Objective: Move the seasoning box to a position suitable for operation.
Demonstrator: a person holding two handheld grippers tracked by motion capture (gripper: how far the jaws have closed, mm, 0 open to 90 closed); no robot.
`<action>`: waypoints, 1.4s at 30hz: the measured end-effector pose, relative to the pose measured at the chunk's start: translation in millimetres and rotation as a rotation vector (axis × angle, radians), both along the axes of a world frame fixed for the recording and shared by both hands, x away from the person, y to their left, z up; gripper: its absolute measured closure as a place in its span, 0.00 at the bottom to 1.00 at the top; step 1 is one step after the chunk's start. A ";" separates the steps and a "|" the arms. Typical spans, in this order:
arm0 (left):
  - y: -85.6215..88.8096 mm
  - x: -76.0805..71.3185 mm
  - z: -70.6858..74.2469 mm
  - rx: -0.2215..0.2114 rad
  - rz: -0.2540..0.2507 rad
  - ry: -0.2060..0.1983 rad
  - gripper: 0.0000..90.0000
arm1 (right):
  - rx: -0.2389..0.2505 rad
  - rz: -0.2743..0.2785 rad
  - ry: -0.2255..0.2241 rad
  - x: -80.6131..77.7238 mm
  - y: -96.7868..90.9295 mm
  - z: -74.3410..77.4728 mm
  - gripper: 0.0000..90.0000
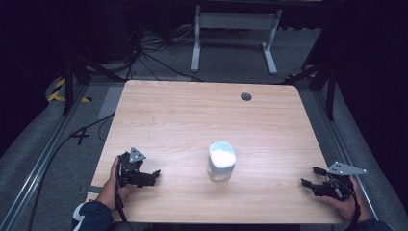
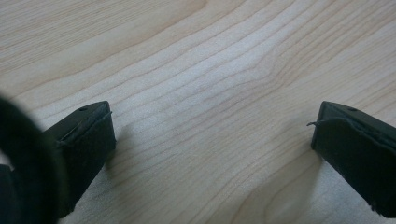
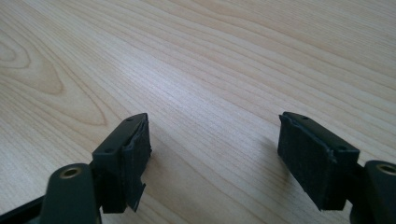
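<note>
Jar (image 1: pixel 222 160) with the white lid, upright, pretty much mid-surface toward the near edge, sitting between the two grippers and well apart from both. Left gripper (image 1: pixel 155 174) resting low at the near left, jaws spread wide with nothing but bare wood grain between them in the left gripper view (image 2: pixel 212 135). Right gripper (image 1: pixel 310 177) parked near the right near corner, jaws likewise released and empty, same plain wood between them in the right gripper view (image 3: pixel 212 140). Looks like the very start of a reach, nothing touched yet. For doing it well: probably best to come in level from the side, centre the clear body between the pads, and close gently below the lid rather than on it, since a tall light container like that could tip if nudged off-centre. Steadying with one side while working the lid with the other seems sensible. Loads of open room on the surface (image 1: pixel 192 120): nothing else on it apart from a small round grommet hole (image 1: pixel 246 96) at the far side, well out of the way. Only thing worth minding is the near edge, fairly close to the jar, and the right edge just beside that right hand (image 1: pixel 344 204).
</note>
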State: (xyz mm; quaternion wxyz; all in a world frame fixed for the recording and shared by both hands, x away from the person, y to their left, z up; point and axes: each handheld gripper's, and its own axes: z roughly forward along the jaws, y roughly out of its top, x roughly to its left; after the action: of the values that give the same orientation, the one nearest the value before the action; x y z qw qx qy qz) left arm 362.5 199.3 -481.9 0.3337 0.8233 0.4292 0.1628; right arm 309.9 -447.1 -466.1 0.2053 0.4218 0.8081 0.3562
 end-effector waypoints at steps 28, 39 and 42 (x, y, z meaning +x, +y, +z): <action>-6.4 8.7 37.5 -0.080 -0.216 -0.130 0.56 | -0.003 0.014 0.003 0.1 1.8 1.3 0.34; -41.6 16.6 63.8 -0.107 -0.359 -0.209 0.81 | 0.001 0.015 -0.004 -0.1 1.2 0.4 0.33; -54.7 18.2 71.4 -0.118 -0.400 -0.223 0.88 | 0.002 0.014 -0.004 -0.1 1.3 0.4 0.33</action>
State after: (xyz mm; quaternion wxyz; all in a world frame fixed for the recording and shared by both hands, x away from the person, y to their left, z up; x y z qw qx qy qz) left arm 380.7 144.6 -410.5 0.4520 0.8481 0.2269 0.1581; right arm 309.8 -445.8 -465.7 0.2040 0.4155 0.8104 0.3591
